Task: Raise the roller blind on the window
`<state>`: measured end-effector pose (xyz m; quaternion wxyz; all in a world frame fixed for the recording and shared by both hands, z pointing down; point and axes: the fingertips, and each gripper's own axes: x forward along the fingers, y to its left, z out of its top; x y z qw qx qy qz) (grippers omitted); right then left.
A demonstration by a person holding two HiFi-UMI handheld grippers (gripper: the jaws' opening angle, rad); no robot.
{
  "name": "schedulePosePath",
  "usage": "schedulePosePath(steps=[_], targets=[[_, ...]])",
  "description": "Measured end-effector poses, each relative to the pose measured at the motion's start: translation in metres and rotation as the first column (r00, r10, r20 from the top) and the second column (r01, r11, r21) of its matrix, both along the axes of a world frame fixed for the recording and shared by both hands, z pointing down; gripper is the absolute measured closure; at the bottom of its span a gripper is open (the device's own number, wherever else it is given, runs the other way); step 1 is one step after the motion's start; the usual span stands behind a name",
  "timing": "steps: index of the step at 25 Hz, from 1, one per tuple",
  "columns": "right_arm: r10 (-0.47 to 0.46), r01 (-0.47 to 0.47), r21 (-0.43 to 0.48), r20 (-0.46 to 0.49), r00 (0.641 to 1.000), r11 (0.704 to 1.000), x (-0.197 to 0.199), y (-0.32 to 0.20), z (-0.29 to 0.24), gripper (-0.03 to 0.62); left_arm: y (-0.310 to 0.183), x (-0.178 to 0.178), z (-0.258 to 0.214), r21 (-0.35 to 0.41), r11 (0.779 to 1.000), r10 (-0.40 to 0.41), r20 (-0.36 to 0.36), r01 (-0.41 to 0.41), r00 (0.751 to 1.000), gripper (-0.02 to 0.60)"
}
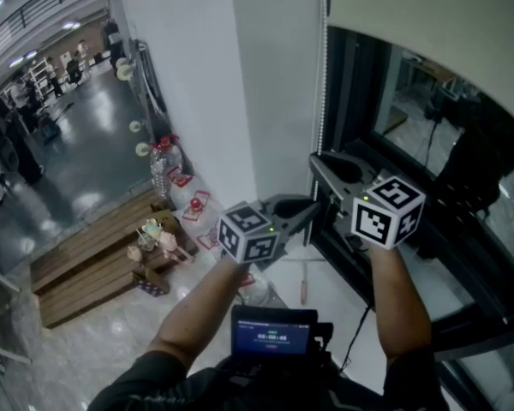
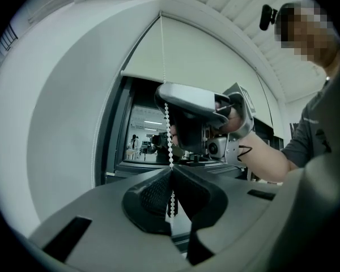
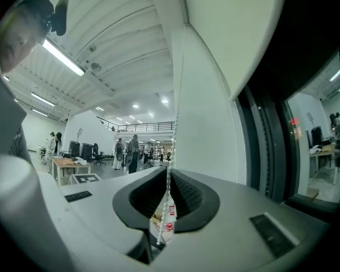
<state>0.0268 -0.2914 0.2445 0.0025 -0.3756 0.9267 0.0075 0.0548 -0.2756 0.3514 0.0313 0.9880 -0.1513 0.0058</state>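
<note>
**Both grippers clamped on the blind's chain, one above the other**

The window (image 1: 428,127) shows dark glass below the roller blind (image 1: 428,24), whose bottom edge hangs across the upper frame, so more raising probably remains. The right gripper (image 3: 169,171) is closed on the bead chain (image 2: 168,126) higher up. The left gripper (image 2: 170,169) pinches it lower down, likely to hold tension so the blind cannot slip between pulls.

Wooden planks (image 1: 86,264) lie near plastic bottles (image 1: 163,171) beside the white wall (image 1: 197,75)
</note>
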Motion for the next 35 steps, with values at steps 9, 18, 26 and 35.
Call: schedulePosePath(steps=[9,18,26,35], targets=[[0.009,-0.009,0.002,0.016,1.000,1.000,0.008,-0.007,0.002,0.582,-0.005,0.005,0.002,0.015,1.000,-0.021,-0.004,0.021,1.000,0.576],[0.015,-0.013,-0.070,0.025,1.000,0.997,0.009,-0.016,0.042,0.582,-0.012,0.007,0.042,-0.031,0.999,-0.031,0.067,0.033,0.997,0.576],[0.042,-0.036,-0.164,0.029,0.999,0.986,0.012,-0.015,0.107,0.582,-0.010,0.009,0.106,-0.124,0.992,0.011,0.160,0.009,0.987,0.577],[0.063,-0.052,-0.188,0.057,0.996,0.981,0.020,-0.013,0.127,0.583,-0.008,-0.002,0.124,-0.108,0.994,0.015,0.207,0.007,0.978,0.533]])
